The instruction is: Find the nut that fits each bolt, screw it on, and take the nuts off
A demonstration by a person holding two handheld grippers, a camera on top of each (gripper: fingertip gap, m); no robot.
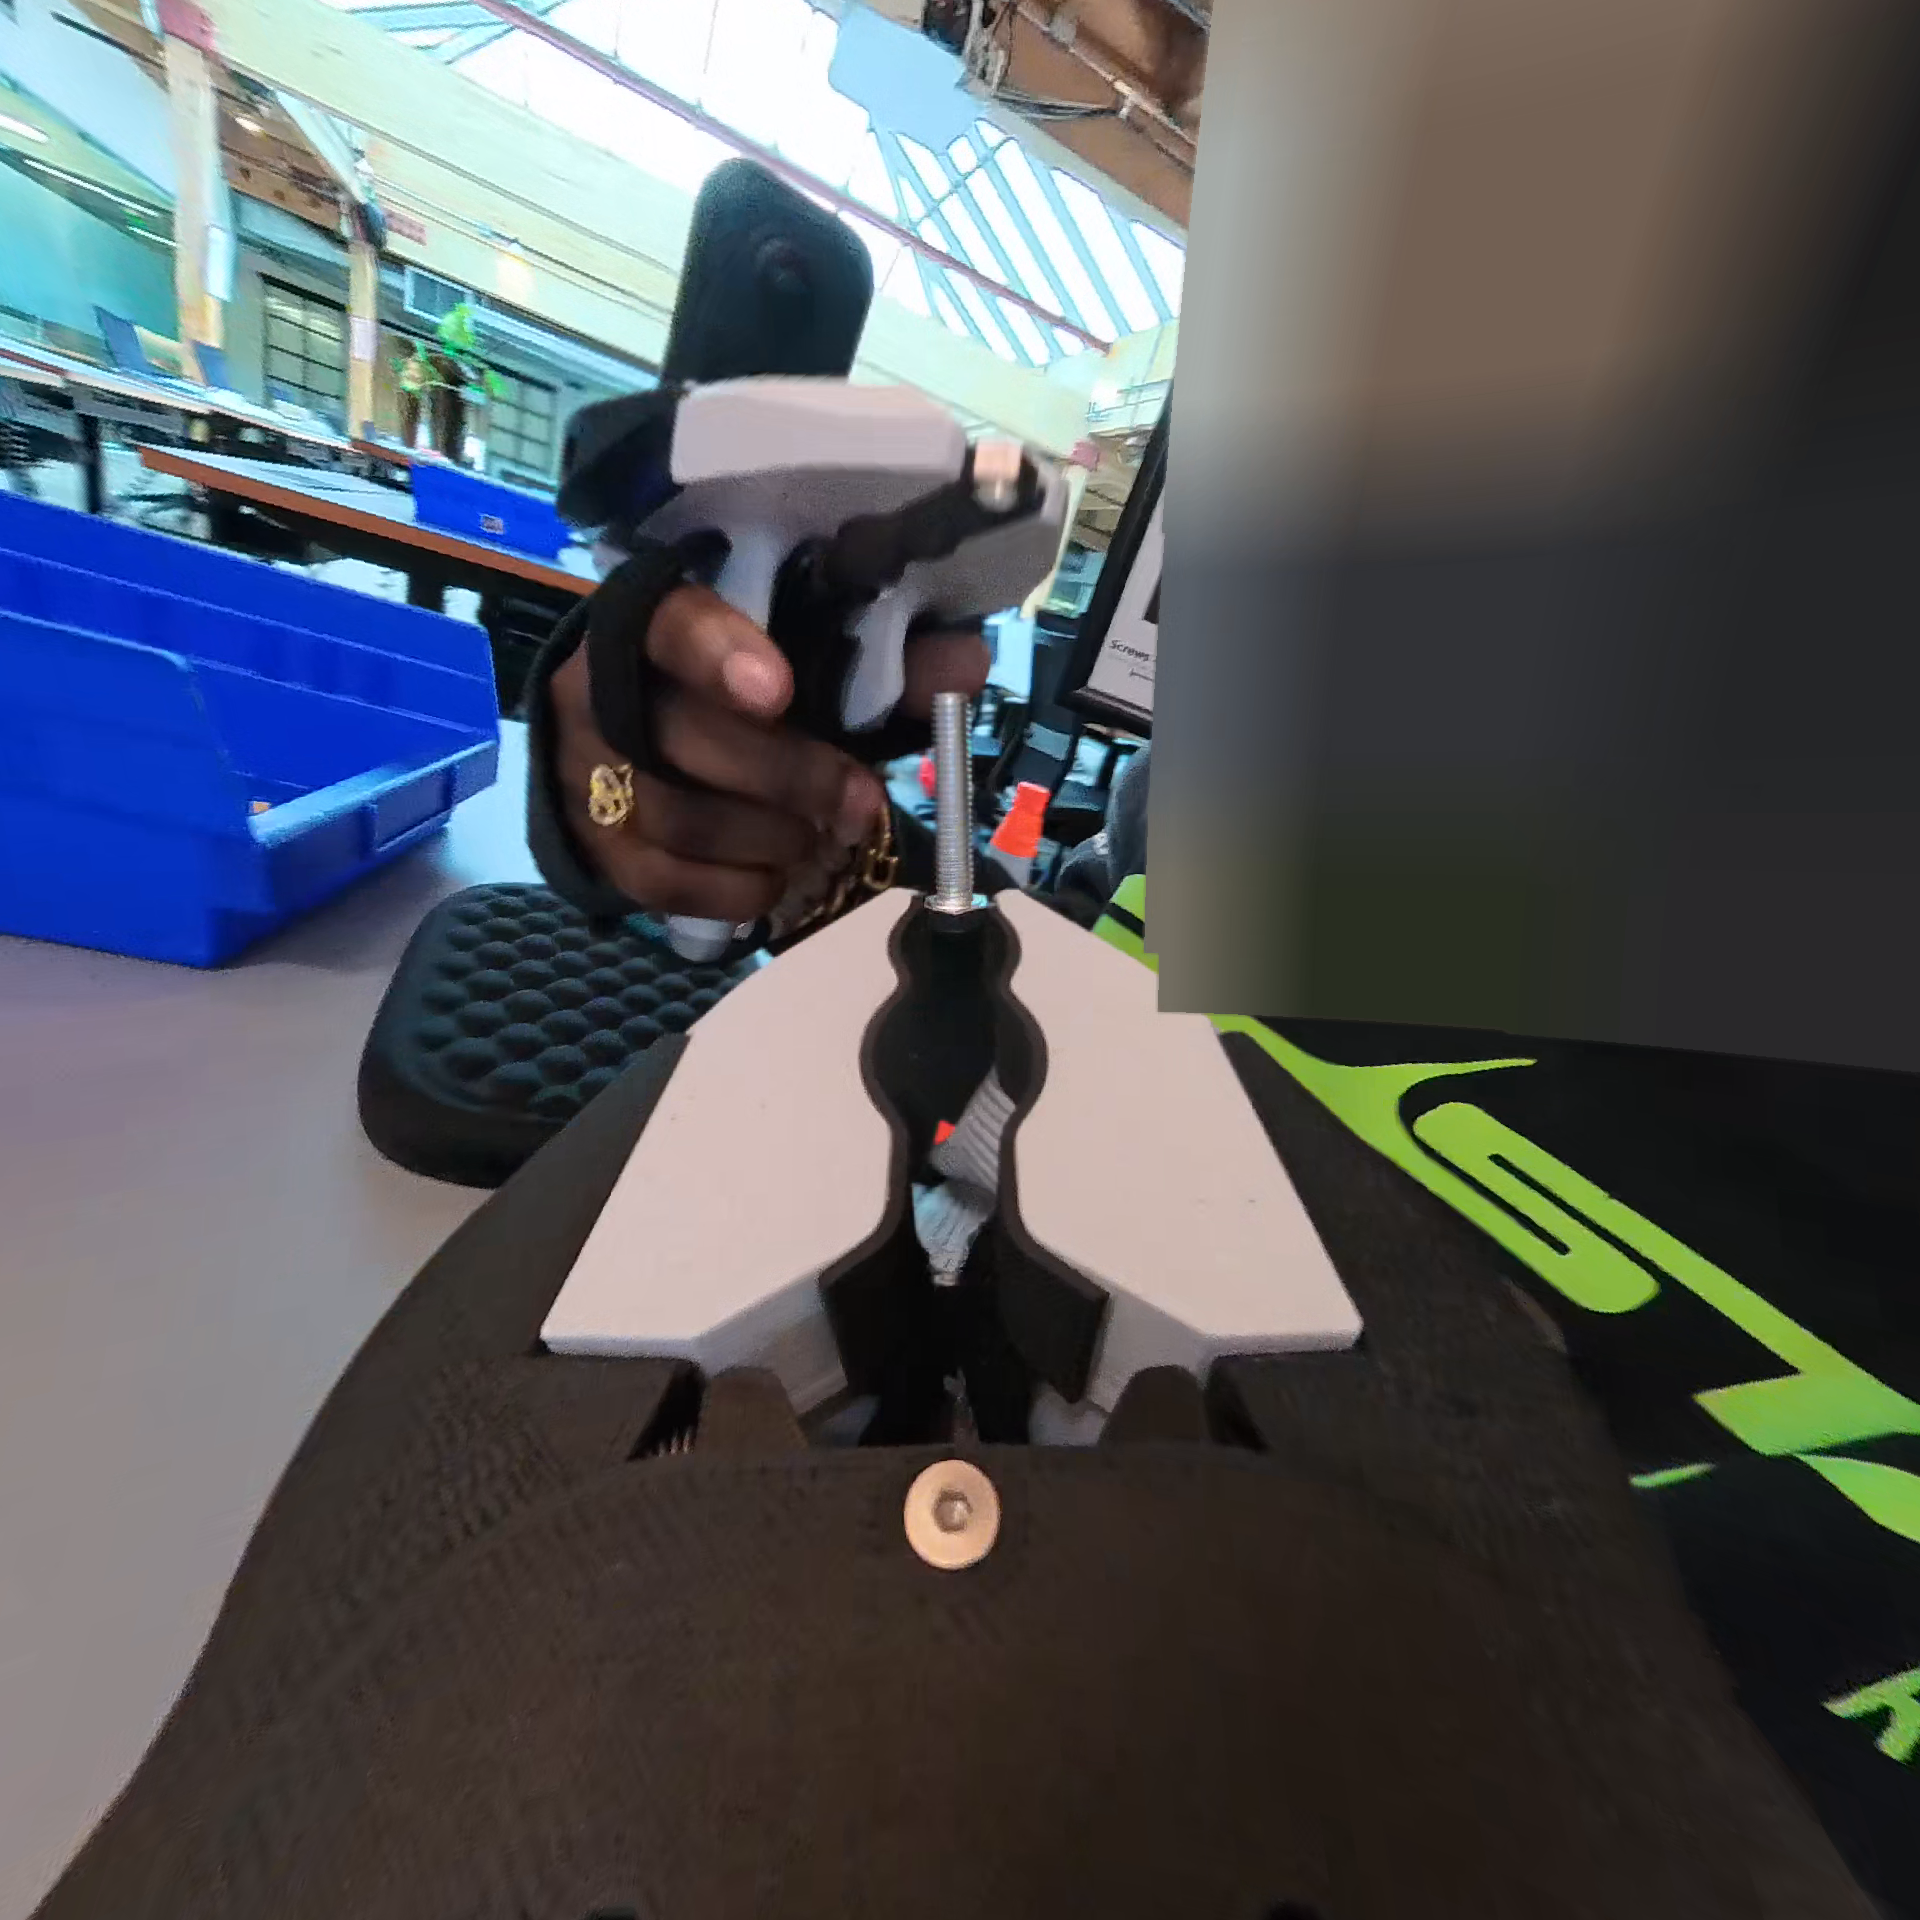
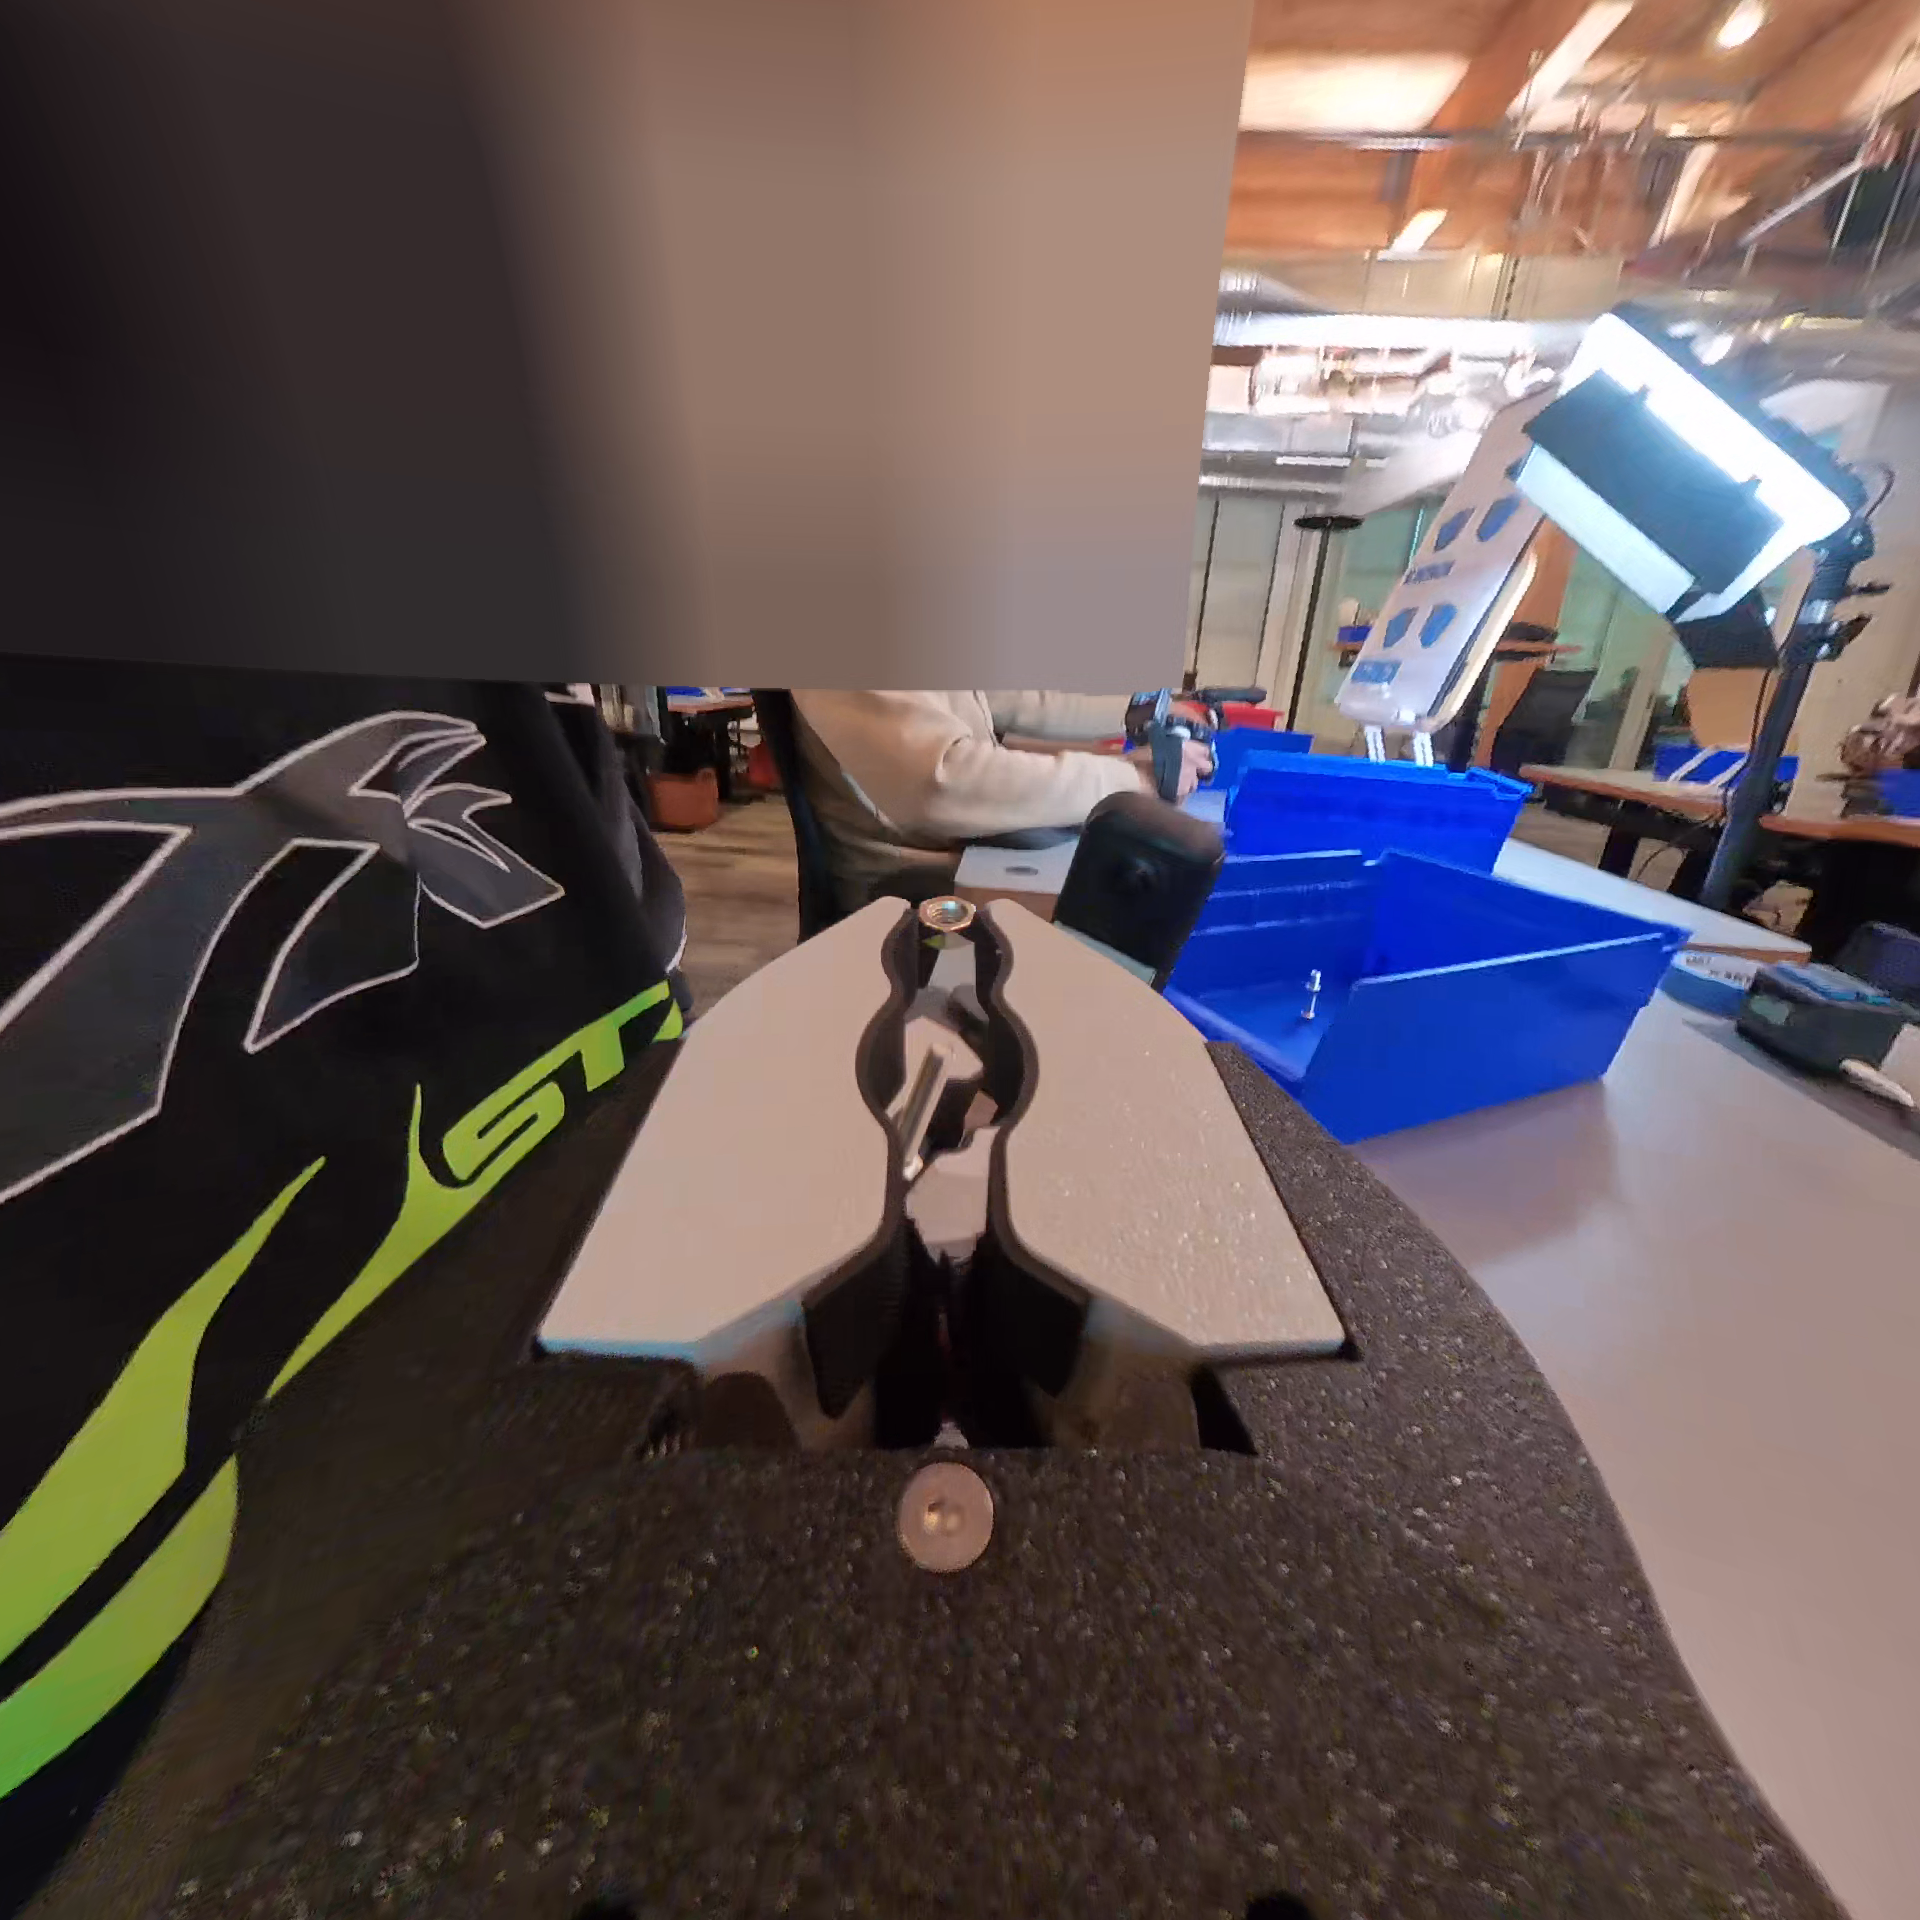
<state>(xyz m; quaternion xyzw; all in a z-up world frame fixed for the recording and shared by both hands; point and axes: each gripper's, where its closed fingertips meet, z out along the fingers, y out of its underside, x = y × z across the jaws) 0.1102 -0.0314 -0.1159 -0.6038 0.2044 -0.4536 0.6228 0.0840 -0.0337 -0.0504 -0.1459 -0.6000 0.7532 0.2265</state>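
Pale grey tabletop (image 2: 1662,1299) fills the lower part of both views, set in a big open workshop with timber beams, skylight glazing and rows of other desks behind. Glossy blue plastic bins (image 1: 208,748) with moulded ribs stand on it; one bin (image 2: 1455,997) holds a small bolt with a nut (image 2: 1314,992) lying on its floor. A black wrist rest (image 1: 520,1029) with a dimpled, honeycomb-like skin lies beside the bins, and a bright panel lamp (image 2: 1683,468) on a black stand leans over the far end of the table. Each gripper has smooth pale grey finger plates edged with wavy black pads on a grainy black body. The left gripper (image 1: 951,914) is clamped at its very tips on the head of a bright steel bolt (image 1: 951,800); the threaded shank stands upright, long axis vertical, free end pointing up toward the right gripper seen beyond. The right gripper (image 2: 943,920) is pinched on a small brass-toned hex nut (image 2: 943,914) at its tips, the nut's bore facing up and slightly toward the camera. A hand (image 1: 707,769) wearing a gold ring grips the right gripper's handle, held just behind and above the bolt's tip. A black shirt with lime-green printing (image 2: 208,1299) lies close beside both tools.
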